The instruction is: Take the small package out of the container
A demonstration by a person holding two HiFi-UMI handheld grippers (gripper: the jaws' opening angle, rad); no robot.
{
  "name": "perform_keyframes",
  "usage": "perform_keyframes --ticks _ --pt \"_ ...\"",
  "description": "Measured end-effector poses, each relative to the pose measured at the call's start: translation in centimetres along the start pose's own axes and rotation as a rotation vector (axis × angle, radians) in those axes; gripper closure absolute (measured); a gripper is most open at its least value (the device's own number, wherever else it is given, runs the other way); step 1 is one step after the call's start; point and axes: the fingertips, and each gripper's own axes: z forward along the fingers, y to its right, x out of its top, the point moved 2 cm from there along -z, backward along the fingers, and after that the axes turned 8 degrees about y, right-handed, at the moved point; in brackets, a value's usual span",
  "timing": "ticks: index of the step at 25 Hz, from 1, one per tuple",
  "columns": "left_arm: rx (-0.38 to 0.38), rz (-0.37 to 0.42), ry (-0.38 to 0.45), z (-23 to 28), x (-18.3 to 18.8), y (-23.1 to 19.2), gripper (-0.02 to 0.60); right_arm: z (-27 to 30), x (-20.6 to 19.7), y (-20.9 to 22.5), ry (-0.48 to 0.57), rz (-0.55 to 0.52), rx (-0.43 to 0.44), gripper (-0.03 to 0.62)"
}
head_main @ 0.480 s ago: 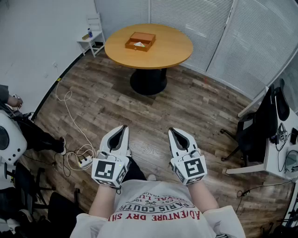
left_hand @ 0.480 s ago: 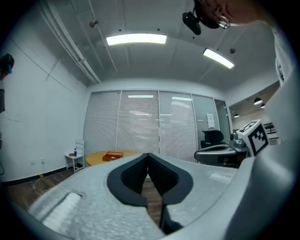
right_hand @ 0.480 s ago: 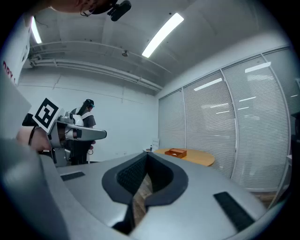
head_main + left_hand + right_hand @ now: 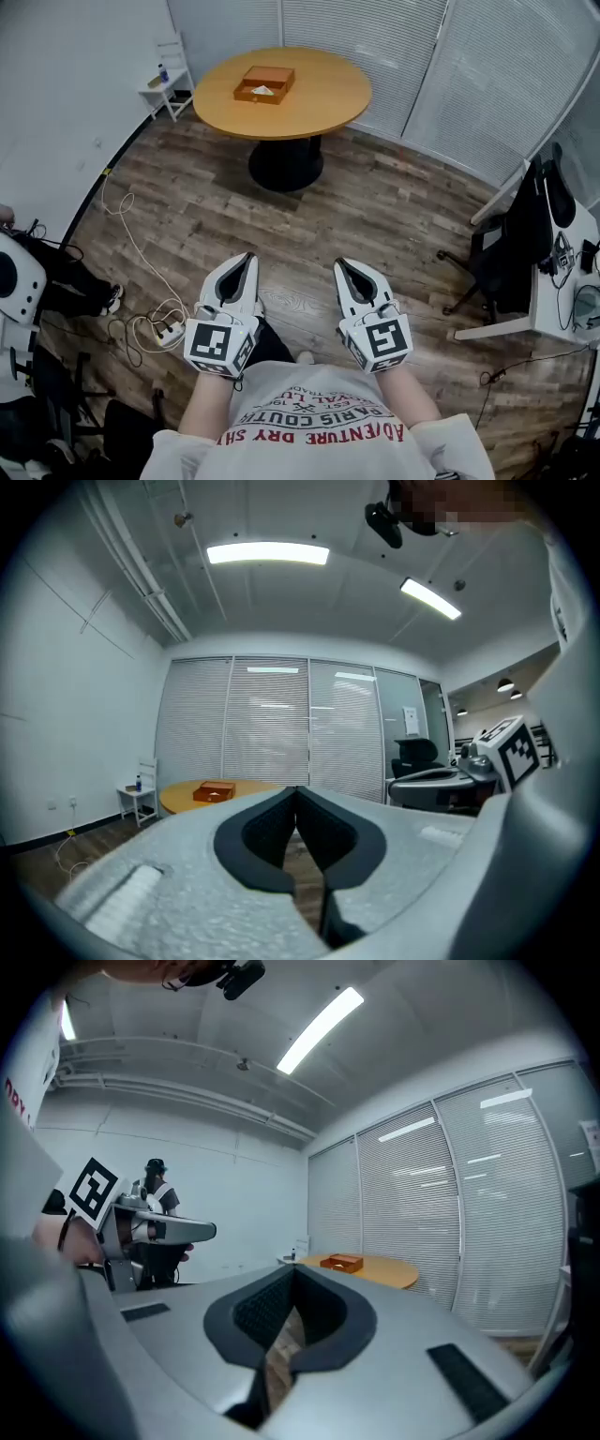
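Observation:
A brown open container (image 4: 264,84) sits on a round wooden table (image 4: 309,103) far ahead across the room. Something small and white, the package (image 4: 263,90), shows inside it. My left gripper (image 4: 248,259) and right gripper (image 4: 341,266) are held side by side close to my body, well short of the table, both shut with nothing between the jaws. In the left gripper view the container (image 4: 215,791) is a small shape beyond the touching tips of the left gripper (image 4: 297,790). The right gripper view shows the container (image 4: 343,1262) past the right gripper (image 4: 292,1270).
A wood floor lies between me and the table. A white side stand (image 4: 167,82) with a bottle is left of the table. Cables and a power strip (image 4: 155,326) lie at the left. An office chair (image 4: 506,253) and desk (image 4: 562,300) stand right. A person (image 4: 156,1206) stands at the wall.
The table and container have slid slightly left in the head view. Both grippers stay shut, and the right one sits a touch further left.

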Motion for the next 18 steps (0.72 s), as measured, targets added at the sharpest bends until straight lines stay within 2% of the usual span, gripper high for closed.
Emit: perform_keyframes --ticks 10,15,18 --pt "-0.032 -0.030 -0.038 2.9 -1.8 -2.2 0.571 2.5 -1.6 2.0 -0.027 0.065 -0.066 0.586" --pt "-0.019 -0.043 -0.063 5.0 -3.3 -6.0 0.571 7.1 -3.4 2.9 -0.065 0.093 -0.081 0.586" --pt "0.013 -0.056 -0.069 6.1 -4.1 -9.7 0.571 10.9 -4.1 2.7 -0.080 0.097 -0.075 0.586"
